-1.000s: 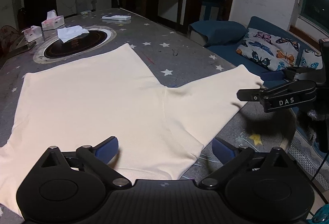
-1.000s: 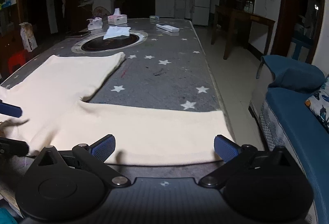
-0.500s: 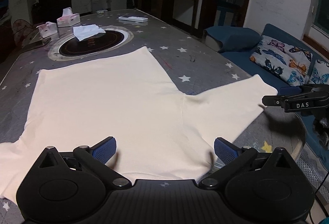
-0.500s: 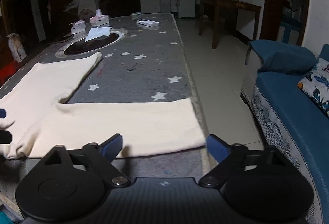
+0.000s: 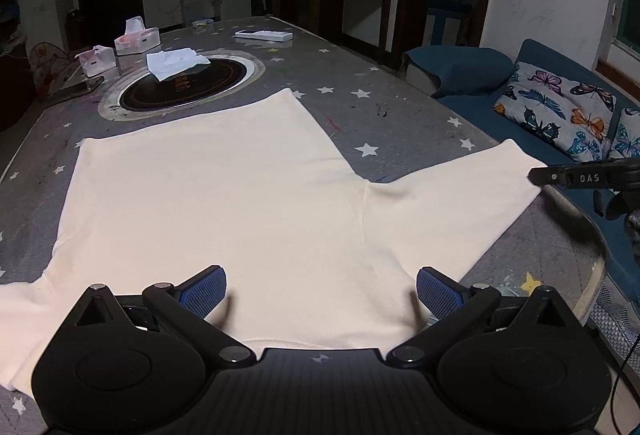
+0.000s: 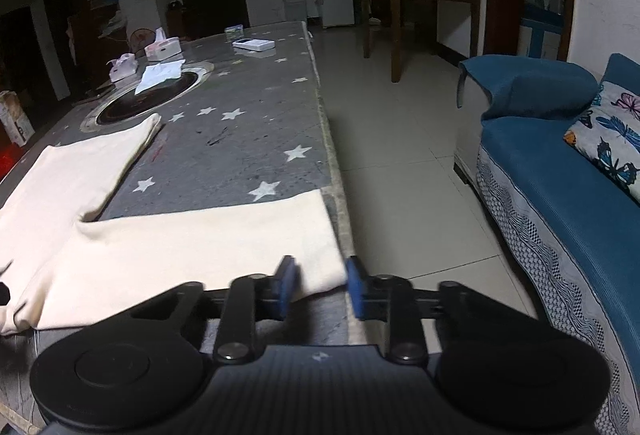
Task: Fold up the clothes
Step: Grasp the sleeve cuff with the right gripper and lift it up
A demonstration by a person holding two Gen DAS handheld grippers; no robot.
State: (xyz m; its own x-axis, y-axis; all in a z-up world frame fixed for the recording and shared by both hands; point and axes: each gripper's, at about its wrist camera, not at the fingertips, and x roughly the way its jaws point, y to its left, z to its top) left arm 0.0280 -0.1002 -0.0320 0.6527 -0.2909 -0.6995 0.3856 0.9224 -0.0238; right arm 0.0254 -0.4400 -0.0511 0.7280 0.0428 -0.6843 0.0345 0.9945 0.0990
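Note:
A cream long-sleeved top [image 5: 224, 203] lies flat on the grey star-patterned table [image 5: 400, 111]. My left gripper [image 5: 320, 289] is open, its blue pads spread over the near edge of the top's body. The right sleeve [image 6: 192, 247] stretches to the table's right edge. My right gripper [image 6: 320, 285] has its jaws narrowed around the near corner of the sleeve cuff, with a gap still between the pads. In the left wrist view the right gripper [image 5: 560, 177] shows at the sleeve's end.
A round black hotplate [image 5: 180, 87] with a white cloth [image 5: 172, 61] on it sits mid-table. Tissue boxes [image 5: 136, 39] and a white remote [image 5: 264, 34] lie beyond. A blue sofa [image 6: 560, 175] with butterfly cushions stands right of the table, tiled floor between.
My right gripper moved right to the sleeve cuff corner and its jaws closed most of the way. My left gripper rose and drew back slightly, still open.

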